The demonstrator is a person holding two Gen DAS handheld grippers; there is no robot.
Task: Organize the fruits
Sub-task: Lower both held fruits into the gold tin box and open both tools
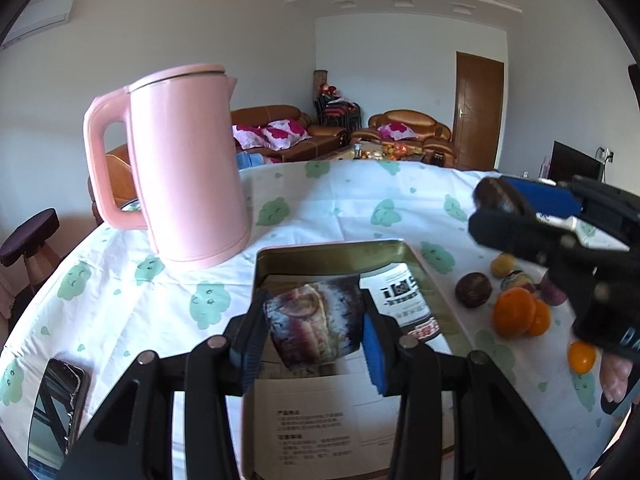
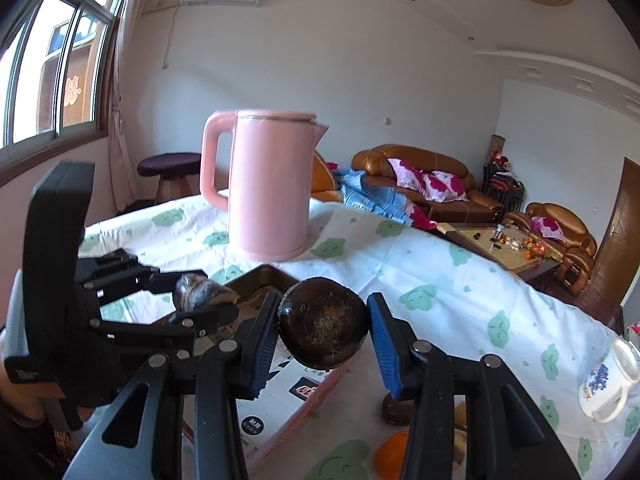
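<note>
left black two-finger gripper with blue pads [image 1: 314, 330] clamped on a fruit, right black blue-padded gripper [image 2: 322, 330] likewise clamped, both tilted downward

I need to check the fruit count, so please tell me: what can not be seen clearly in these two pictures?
- Fruits on the table, left wrist view: the right hand-held gripper covers part of the pile, so no full count.
- Orange fruit, right wrist view: cut off by the bottom edge and a finger.
- Tin box contents, left wrist view: the left hand-held gripper and its dark fruit hide the middle.

Glossy pink plastic kettle [image 1: 188, 168]; matt printed cloth tablecloth [image 1: 340, 208]; shiny metal tin [image 1: 430, 280]; glossy dark fruit [image 2: 324, 324].
</note>
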